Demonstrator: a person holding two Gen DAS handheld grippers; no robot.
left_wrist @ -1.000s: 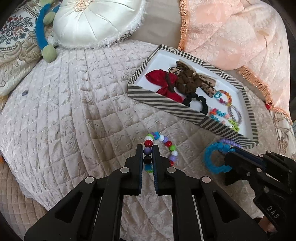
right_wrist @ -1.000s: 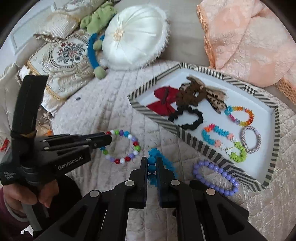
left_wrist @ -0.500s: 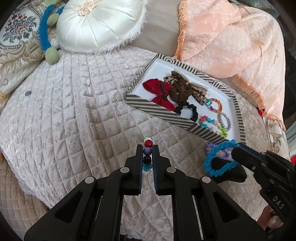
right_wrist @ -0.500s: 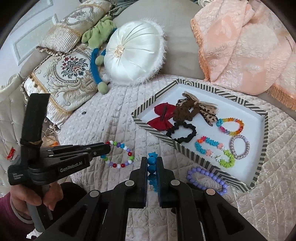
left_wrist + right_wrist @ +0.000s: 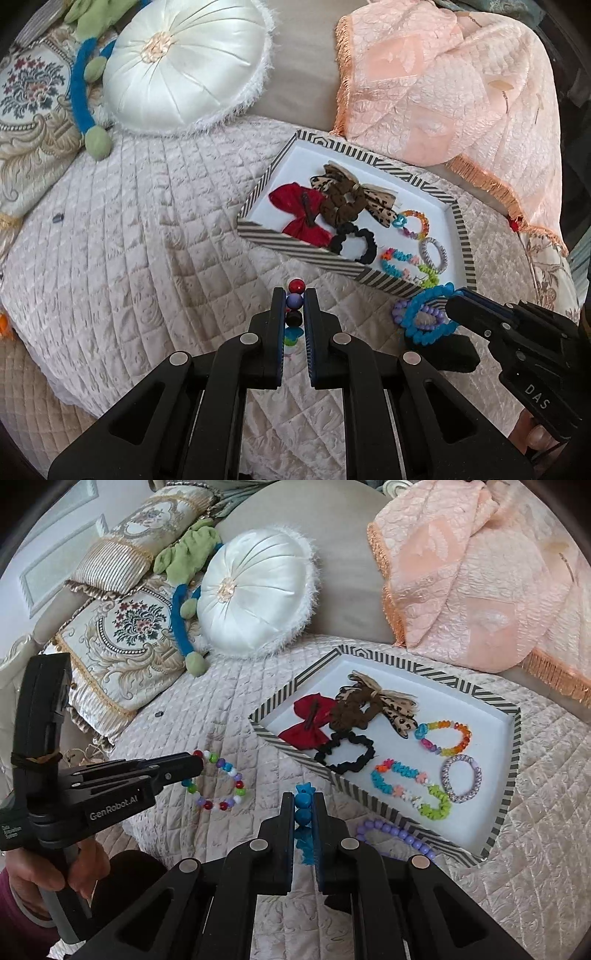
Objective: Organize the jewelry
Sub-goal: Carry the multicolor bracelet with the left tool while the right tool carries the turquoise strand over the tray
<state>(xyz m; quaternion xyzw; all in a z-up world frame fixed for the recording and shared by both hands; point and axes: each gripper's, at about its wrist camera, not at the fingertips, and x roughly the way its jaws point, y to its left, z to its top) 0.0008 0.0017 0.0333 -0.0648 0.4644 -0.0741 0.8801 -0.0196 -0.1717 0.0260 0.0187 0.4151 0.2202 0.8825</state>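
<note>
Both grippers, left [image 5: 294,314] and right [image 5: 304,808], clamp bracelets above the quilt: multicoloured bead bracelet [image 5: 218,779] and blue bracelet [image 5: 428,314]. Several pieces already fill the striped tray [image 5: 515,746]; a purple bracelet [image 5: 395,832] remains outside.

A rectangular tray [image 5: 515,738] with black-and-white striped walls and a white floor holds a red fabric bow [image 5: 310,723], a leopard-print bow [image 5: 399,705] and a black scrunchie [image 5: 347,753]. Upper right of the frame, a peach fringed blanket [image 5: 480,572].
</note>
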